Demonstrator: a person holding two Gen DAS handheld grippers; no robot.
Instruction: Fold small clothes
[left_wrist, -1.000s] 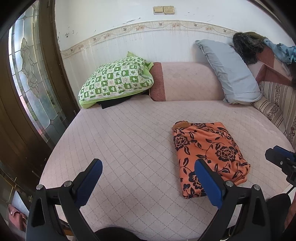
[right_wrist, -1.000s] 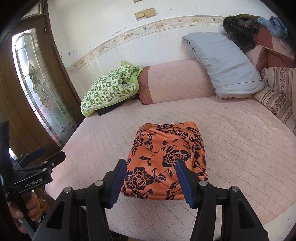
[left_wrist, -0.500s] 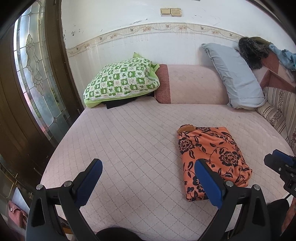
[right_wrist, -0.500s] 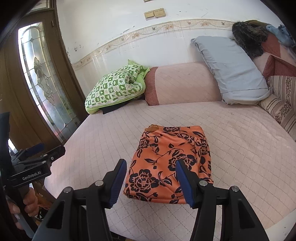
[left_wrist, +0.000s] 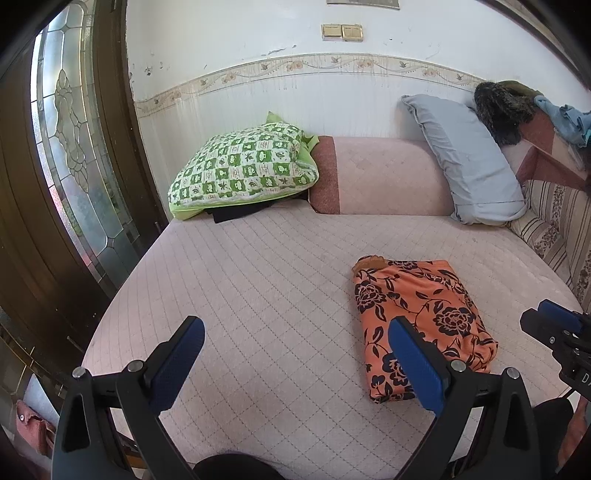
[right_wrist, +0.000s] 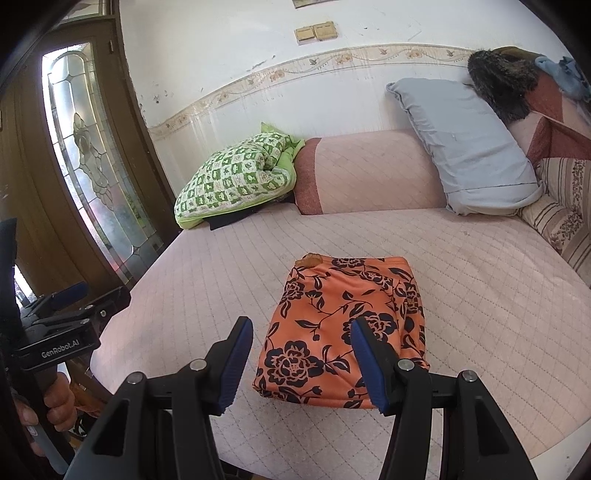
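An orange garment with black flowers lies folded into a thick rectangle on the pink quilted bed. My right gripper hovers just short of its near edge, open, blue pads apart and nothing between them. In the left wrist view the same folded garment sits to the right, and my left gripper stands wide open over bare quilt, empty. The right gripper's tip shows at that view's right edge; the left gripper, in a hand, shows at the right wrist view's left edge.
A green checked pillow, a pink bolster and a grey pillow line the far wall. A striped cushion and piled clothes are at the right. A wooden door with leaded glass stands on the left.
Both views have drifted slightly, so the folded garment sits a little lower and further back from the right gripper's pads. Both grippers keep the same opening; the garment has not moved.
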